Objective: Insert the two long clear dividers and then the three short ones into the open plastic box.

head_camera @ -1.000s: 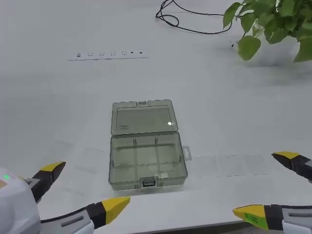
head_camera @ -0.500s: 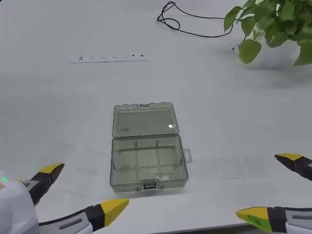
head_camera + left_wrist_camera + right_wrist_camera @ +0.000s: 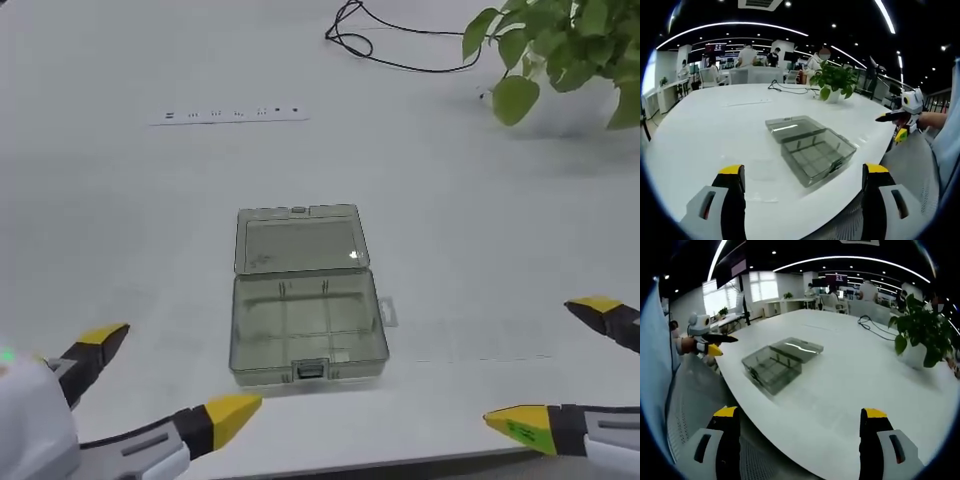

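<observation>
— Where is the plastic box (image 3: pixel 308 320)?

— In the middle of the white table (image 3: pixel 450 220), near its front edge, with the lid swung back and lying flat behind it. The latch side faces the person.

— And the clear dividers (image 3: pixel 480 340)?

— Faint flat pieces lie on the table just right of the box (they are hard to make out against the white). The left gripper view shows more clear pieces (image 3: pixel 760 172) on the box's other side. Thin lines cross the inside of the box; I cannot tell whether they are dividers or moulded ribs.

— The claws?

— The left gripper (image 3: pixel 170 374) hangs at the table's front edge, left of the box, jaws spread wide and holding nothing. The right gripper (image 3: pixel 555 365) is opposite it on the right, also gaping and empty. Both are apart from the box.

— Anything else?

— A power strip (image 3: pixel 228 115), a black cable (image 3: pixel 400 45) and a potted plant (image 3: pixel 560 45) at the far side.
</observation>
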Motion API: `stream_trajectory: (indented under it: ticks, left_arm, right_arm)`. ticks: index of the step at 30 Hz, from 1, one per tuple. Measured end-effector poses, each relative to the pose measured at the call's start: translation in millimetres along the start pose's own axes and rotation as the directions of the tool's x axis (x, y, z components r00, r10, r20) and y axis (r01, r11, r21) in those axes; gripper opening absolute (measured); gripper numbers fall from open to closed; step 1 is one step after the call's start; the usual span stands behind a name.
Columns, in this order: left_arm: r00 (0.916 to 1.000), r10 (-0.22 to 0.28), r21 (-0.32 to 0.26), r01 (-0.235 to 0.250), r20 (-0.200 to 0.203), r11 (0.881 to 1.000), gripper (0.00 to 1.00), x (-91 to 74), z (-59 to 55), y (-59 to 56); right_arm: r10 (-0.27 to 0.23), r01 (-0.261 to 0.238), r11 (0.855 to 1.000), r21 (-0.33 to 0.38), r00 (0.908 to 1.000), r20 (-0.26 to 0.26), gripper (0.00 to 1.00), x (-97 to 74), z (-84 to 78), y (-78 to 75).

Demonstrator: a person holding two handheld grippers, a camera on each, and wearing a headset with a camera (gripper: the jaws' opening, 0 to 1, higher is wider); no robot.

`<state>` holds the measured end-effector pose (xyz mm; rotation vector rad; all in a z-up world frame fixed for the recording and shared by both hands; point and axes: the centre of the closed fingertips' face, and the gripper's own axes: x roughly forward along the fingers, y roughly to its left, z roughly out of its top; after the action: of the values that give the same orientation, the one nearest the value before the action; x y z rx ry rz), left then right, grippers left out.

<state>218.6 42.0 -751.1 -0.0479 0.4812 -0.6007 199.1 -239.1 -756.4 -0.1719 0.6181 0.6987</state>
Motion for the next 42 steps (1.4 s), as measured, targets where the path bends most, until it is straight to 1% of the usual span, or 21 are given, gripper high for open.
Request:
stream_trajectory:
  ticks: [6, 9, 10, 13, 14, 15, 17, 18, 19, 20, 22, 23, 25, 26, 29, 31, 32, 34, 36, 40, 42]
  left_arm:
    - [0.9991, 0.034, 0.005, -0.034, -0.025, 0.999, 0.95, -1.4, -7.0, 10.8]
    - [0.9911, 0.082, 0.002, -0.082, -0.104, 0.997, 0.89, -3.0, -20.1, 26.0]
    - [0.9921, 0.084, 0.010, -0.083, -0.093, 0.996, 0.88, -1.0, -18.2, 29.4]
    - [0.9810, 0.126, 0.011, -0.125, -0.148, 0.992, 0.82, -1.2, -25.8, 42.8]
    - [0.9811, 0.126, 0.017, -0.124, -0.147, 0.992, 0.79, 0.6, -25.1, 44.3]
    - [0.9728, 0.146, 0.018, -0.145, -0.179, 0.989, 0.76, 0.3, -29.6, 50.1]
    - [0.9672, 0.156, 0.014, -0.157, -0.200, 0.988, 0.70, 4.4, -32.3, 55.7]
    - [0.9568, 0.169, 0.008, -0.172, -0.236, 0.985, 0.66, 3.4, -37.9, 59.0]
    - [0.9567, 0.161, 0.006, -0.165, -0.243, 0.986, 0.62, 7.1, -39.2, 60.4]
    - [0.9450, 0.175, 0.004, -0.181, -0.276, 0.983, 0.57, 6.1, -44.5, 63.7]
    - [0.9435, 0.170, 0.006, -0.176, -0.284, 0.984, 0.51, 11.3, -46.1, 65.0]
    - [0.9378, 0.169, -0.001, -0.177, -0.304, 0.984, 0.48, 11.9, -49.1, 65.3]
    - [0.9279, 0.173, 0.015, -0.178, -0.330, 0.984, 0.48, 14.8, -53.4, 66.3]
    - [0.9158, 0.180, 0.034, -0.180, -0.359, 0.983, 0.48, 14.1, -57.5, 67.6]
    - [0.8969, 0.189, 0.076, -0.173, -0.400, 0.982, 0.48, 17.8, -63.5, 69.1]
    - [0.8960, 0.191, 0.076, -0.175, -0.401, 0.982, 0.46, 22.3, -63.3, 70.2]
    - [0.8886, 0.201, 0.078, -0.185, -0.413, 0.980, 0.45, 23.1, -65.1, 72.6]
    - [0.8819, 0.211, 0.078, -0.196, -0.422, 0.977, 0.43, 24.1, -66.9, 74.7]
    - [0.8675, 0.211, 0.079, -0.197, -0.450, 0.977, 0.44, 25.6, -70.8, 73.0]
    - [0.8456, 0.220, 0.112, -0.190, -0.486, 0.975, 0.42, 28.5, -75.2, 71.4]
    - [0.8373, 0.218, 0.105, -0.191, -0.502, 0.976, 0.42, 31.7, -76.5, 70.5]
  right_arm:
    - [0.004, -0.004, 1.000, 0.001, 1.0000, -0.001, 1.00, -0.4, -1.7, 2.2]
    - [0.006, -0.006, 1.000, -0.001, 1.0000, -0.005, 1.00, -0.2, -2.5, 2.9]
    - [0.006, -0.006, 1.000, 0.000, 1.0000, -0.004, 1.00, -0.4, -2.3, 3.1]
    - [0.006, -0.006, 1.000, 0.005, 1.0000, 0.000, 1.00, -0.8, -1.7, 3.1]
    - [0.006, -0.006, 1.000, 0.006, 1.0000, -0.001, 1.00, -0.9, -2.0, 3.2]
    - [0.006, -0.006, 1.000, 0.005, 1.0000, -0.003, 1.00, -1.0, -2.4, 3.2]
    - [0.007, -0.007, 1.000, 0.008, 1.0000, -0.003, 1.00, -1.1, -2.7, 3.4]
    - [0.006, -0.006, 1.000, 0.008, 1.0000, -0.002, 1.00, -1.2, -2.6, 3.4]
    - [0.007, -0.007, 1.000, 0.009, 1.0000, -0.004, 1.00, -1.3, -2.8, 3.5]
    - [0.007, -0.007, 1.000, 0.009, 1.0000, -0.005, 1.00, -1.5, -2.8, 3.8]
    - [0.007, -0.007, 1.000, 0.010, 1.0000, -0.002, 1.00, -2.2, -2.0, 3.9]
    - [0.006, -0.006, 1.000, 0.012, 1.0000, -0.002, 1.00, -2.6, -2.0, 3.7]
    - [0.004, -0.004, 1.000, 0.013, 1.0000, -0.002, 1.00, -3.4, -2.2, 3.6]
    - [0.003, -0.003, 1.000, 0.015, 1.0000, -0.003, 1.00, -3.9, -2.3, 3.6]
    - [0.003, -0.002, 1.000, 0.024, 1.0000, -0.006, 1.00, -5.9, -3.1, 3.6]
    - [0.003, -0.003, 1.000, 0.028, 0.9999, -0.010, 1.00, -7.6, -3.9, 3.2]
    - [0.006, -0.005, 0.999, 0.035, 0.9999, -0.016, 1.00, -8.5, -5.0, 2.5]
    - [0.012, -0.011, 0.999, 0.038, 0.9996, -0.026, 1.00, -9.6, -6.3, 1.9]
    - [0.026, -0.024, 0.999, 0.038, 0.9990, -0.037, 1.00, -12.6, -5.5, 1.0]
    - [0.044, -0.042, 0.999, 0.031, 0.9980, -0.047, 1.00, -17.9, -2.0, -1.8]
    - [0.047, -0.046, 0.999, 0.029, 0.9978, -0.046, 1.00, -21.0, -0.8, -4.8]
